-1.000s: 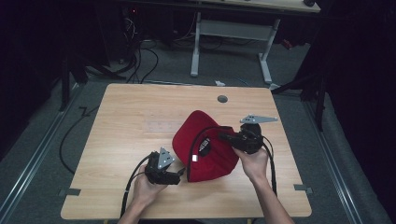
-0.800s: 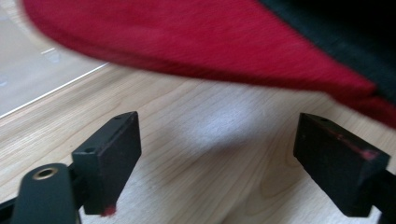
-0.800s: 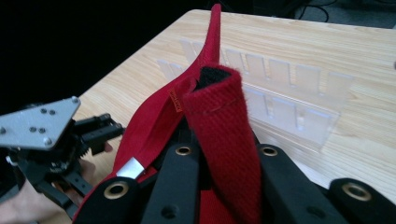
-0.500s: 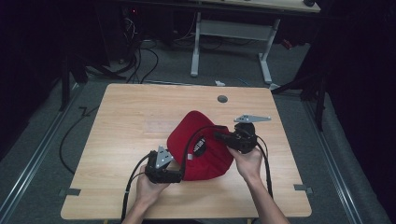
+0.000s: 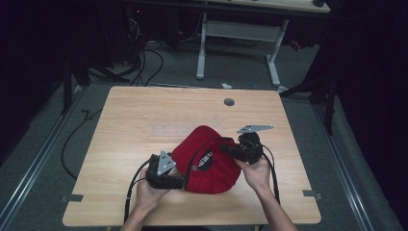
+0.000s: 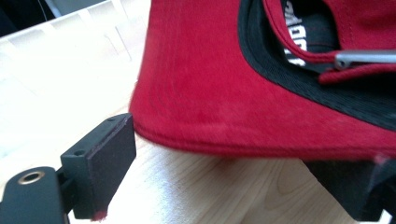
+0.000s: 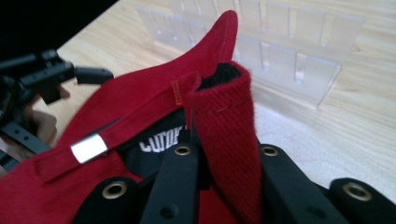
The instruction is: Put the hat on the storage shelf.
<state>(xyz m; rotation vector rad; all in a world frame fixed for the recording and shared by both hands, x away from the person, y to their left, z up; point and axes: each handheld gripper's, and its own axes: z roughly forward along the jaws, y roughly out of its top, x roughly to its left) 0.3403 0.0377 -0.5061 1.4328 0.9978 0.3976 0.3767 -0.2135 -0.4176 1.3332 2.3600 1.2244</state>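
On the near half of the wooden surface (image 5: 144,120), just this side of the round grommet hole (image 5: 229,102), a red cap (image 5: 211,163) lies upside down with its black inner band showing. The right gripper (image 5: 230,149) is clenched hard on a fold of the cap's rear edge — in the right gripper view that pinched red twill stands up between the two black jaws, tight and ridged. The left gripper (image 5: 179,182) sits at the cap's near-left edge with its jaws spread wide; in the left gripper view the cap's edge (image 6: 243,112) hangs between them, no pad pressing on it, so that side is released. My read: the cap is being handled or reshaped with one side secured, and the second grip is not yet made. What's left looks like closing the left jaws on that edge and then working the cap into whatever shape or spot is wanted. Materials now: the cloth is a soft brushed cotton, matte, with neat stitch lines along the edge; the sweatband inside is black with white lettering, too partial to read. A red strap with a small shiny metal buckle (image 7: 87,148) crosses the back opening. Beyond the cap, a clear plastic slotted rack (image 7: 280,42) sits flat on the pale wood.
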